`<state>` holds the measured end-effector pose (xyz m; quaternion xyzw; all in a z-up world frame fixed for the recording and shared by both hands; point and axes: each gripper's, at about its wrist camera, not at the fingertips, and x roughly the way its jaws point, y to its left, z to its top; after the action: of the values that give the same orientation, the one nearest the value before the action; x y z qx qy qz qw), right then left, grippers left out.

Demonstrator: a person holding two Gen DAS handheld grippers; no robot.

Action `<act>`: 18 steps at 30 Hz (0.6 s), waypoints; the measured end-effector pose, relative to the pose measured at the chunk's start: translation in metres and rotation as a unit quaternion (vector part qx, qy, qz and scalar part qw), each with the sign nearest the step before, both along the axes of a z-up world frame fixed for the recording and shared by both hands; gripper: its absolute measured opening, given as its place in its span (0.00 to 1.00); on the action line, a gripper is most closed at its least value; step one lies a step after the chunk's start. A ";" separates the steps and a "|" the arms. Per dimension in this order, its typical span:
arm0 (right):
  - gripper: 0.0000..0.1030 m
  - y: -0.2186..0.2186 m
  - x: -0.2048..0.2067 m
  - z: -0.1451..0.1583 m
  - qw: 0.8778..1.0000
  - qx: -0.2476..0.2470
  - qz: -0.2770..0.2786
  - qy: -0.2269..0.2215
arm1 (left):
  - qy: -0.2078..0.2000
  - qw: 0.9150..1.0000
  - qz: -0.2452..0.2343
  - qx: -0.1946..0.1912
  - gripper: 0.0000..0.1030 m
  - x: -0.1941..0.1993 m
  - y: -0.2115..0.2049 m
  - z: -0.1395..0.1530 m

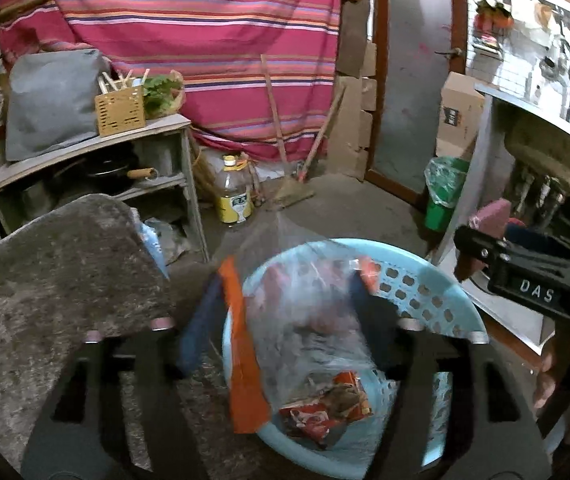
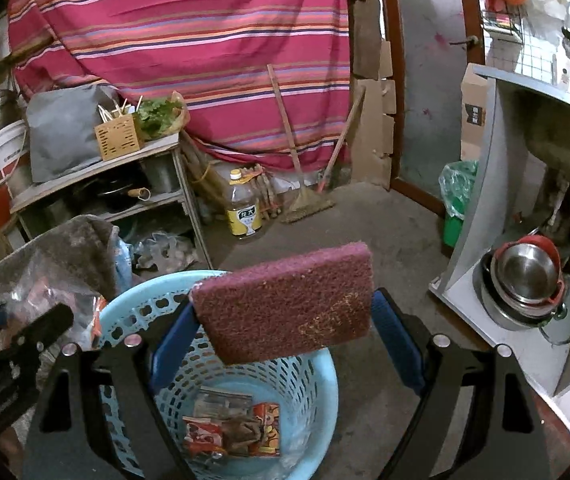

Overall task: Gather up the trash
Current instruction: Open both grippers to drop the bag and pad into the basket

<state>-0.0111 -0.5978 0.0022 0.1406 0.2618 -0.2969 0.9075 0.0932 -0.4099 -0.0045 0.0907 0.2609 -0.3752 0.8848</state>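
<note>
Wrappers already in the blue basket (image 2: 317, 384). Left gripper (image 1: 285, 328) spread wide, clear bag (image 1: 305, 320) dropping in over it. Right gripper (image 2: 285, 344) clamps maroon scouring pad (image 2: 289, 304) above basket, not yet dropped.

one basket (image 2: 321, 364), one scouring pad (image 2: 289, 304), two brooms (image 2: 305, 200).

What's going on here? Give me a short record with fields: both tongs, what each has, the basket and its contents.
left tongs: open, over the basket, clear bag loose between them
right tongs: shut on a maroon scourer, above the basket
basket: light blue, perforated, on the floor
contents: wrappers at the bottom
left to do: scourer not yet dropped in
</note>
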 end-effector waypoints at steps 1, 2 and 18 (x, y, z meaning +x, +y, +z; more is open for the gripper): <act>0.81 0.002 0.001 0.000 1.000 -0.001 0.001 0.002 | -0.001 1.000 0.003 -0.003 0.70 0.001 0.003 0.001; 0.81 0.003 0.003 -0.001 1.000 -0.002 0.003 0.003 | 0.000 1.000 0.005 -0.003 0.71 0.002 0.006 0.003; 0.95 0.043 0.037 -0.003 0.999 -0.007 0.027 0.031 | -0.053 0.991 0.125 0.006 0.94 0.016 0.104 0.021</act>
<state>0.0264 -0.5546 -0.0011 0.1179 0.2911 -0.2783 0.9077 0.1092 -0.3056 0.0162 0.0824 0.2251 -0.2547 0.9368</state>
